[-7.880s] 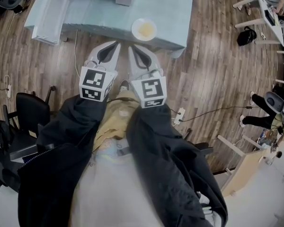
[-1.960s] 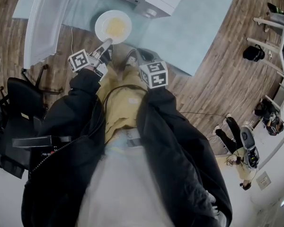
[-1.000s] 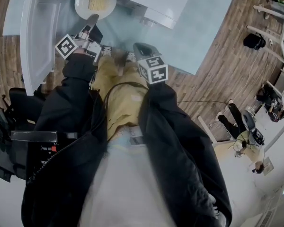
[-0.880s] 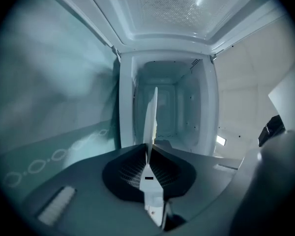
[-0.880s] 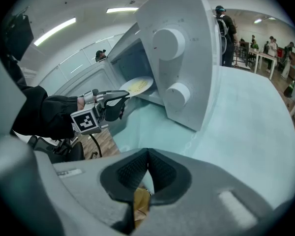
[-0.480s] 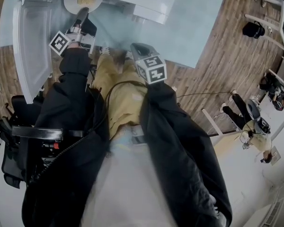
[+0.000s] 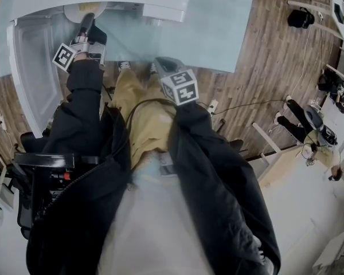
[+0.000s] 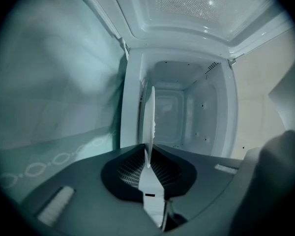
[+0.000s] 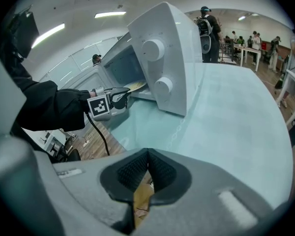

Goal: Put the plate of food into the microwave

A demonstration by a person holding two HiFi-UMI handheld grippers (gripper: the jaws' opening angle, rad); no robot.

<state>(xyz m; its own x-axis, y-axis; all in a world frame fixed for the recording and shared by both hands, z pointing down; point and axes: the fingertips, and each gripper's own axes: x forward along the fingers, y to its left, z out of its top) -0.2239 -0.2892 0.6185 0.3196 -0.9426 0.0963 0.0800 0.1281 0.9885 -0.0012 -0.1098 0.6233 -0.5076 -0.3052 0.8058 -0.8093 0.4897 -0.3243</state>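
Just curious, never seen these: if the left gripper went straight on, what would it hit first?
Probably the microwave's back wall: the left gripper, clamped on the plate, points into the open cavity. Depth unclear.

Open-plan lab or office hall set up for test work. Underfoot, wood-plank floor (image 7: 258,67) across whole room. Overhead, long strip lights (image 9: 110,14) on high ceiling. At far side, white desks (image 9: 246,48) in rows, with people (image 9: 205,26) standing among them, one wearing backpack. Nearby, black chair (image 7: 28,145), plus power strip (image 7: 212,106) and loose cable (image 7: 246,103) lying on floor. White microwave (image 9: 167,58) stands alone on pale cloth-covered counter (image 7: 218,22) in middle of open space.
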